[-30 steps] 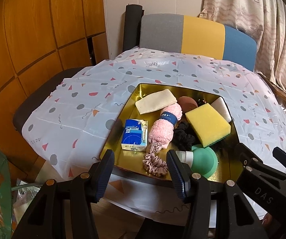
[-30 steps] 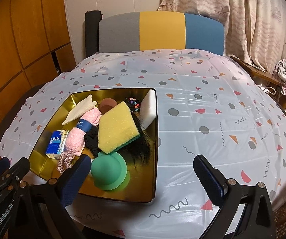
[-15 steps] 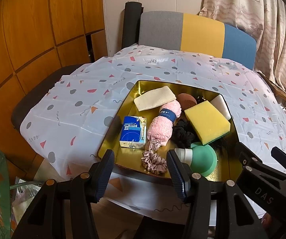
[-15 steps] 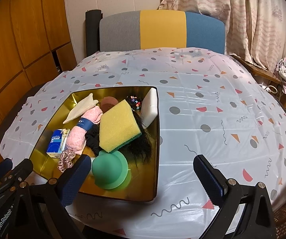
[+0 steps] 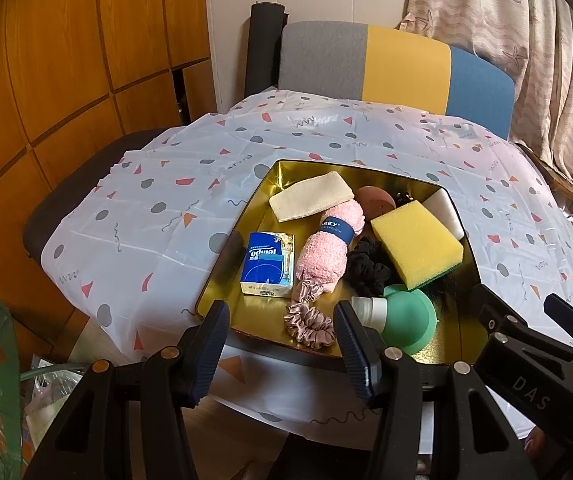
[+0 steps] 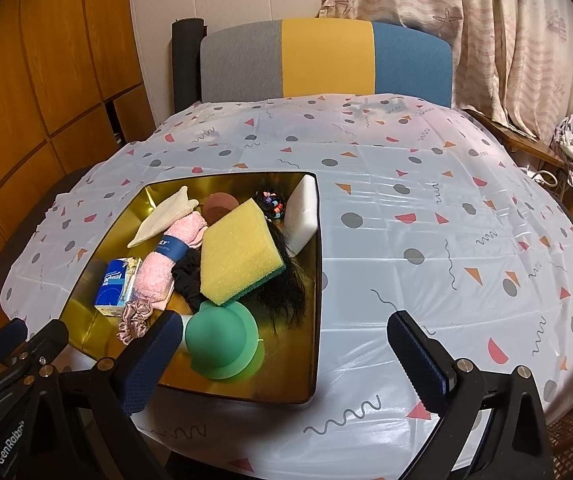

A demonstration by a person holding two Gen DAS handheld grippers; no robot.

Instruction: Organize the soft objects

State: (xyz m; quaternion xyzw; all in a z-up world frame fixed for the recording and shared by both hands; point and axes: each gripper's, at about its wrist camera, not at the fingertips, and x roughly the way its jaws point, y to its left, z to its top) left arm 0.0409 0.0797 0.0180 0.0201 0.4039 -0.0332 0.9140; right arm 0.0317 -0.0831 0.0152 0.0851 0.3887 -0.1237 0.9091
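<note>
Both grippers empty, soft things piled in the gold tray

Left gripper (image 5: pixel 282 322) and right gripper (image 6: pixel 282 340) hang with fingers parted before the tray (image 6: pixel 313 320); at its near edge a pink scrunchie (image 5: pixel 310 322), mid-tray a yellow sponge (image 6: pixel 238 252), at the far edge a cream cloth (image 5: pixel 310 196).

1. The left tool (image 5: pixel 282 344) hangs with its two dark ribbed fingers (image 5: pixel 211 346) spread apart and nothing between them, near the close rim of a shiny gold square tray (image 5: pixel 222 280).
2. Just beyond the gap lies a dusty-pink satin scrunchie (image 5: pixel 308 322).
3. Further ahead: a blue tissue packet (image 5: pixel 268 262), a rolled fluffy pink towel with a blue band (image 5: pixel 326 248) and a cream folded cloth (image 5: pixel 310 196).
4. Ahead to the right: a yellow rectangular sponge (image 5: pixel 416 242), a black scrunchie (image 5: pixel 366 268) and a green rubber dome (image 5: pixel 408 318).
5. The tray sits on a tabletop under a white patterned plastic cloth (image 5: pixel 158 208).
6. The right tool (image 5: pixel 534 344) shows at the right edge.
</note>
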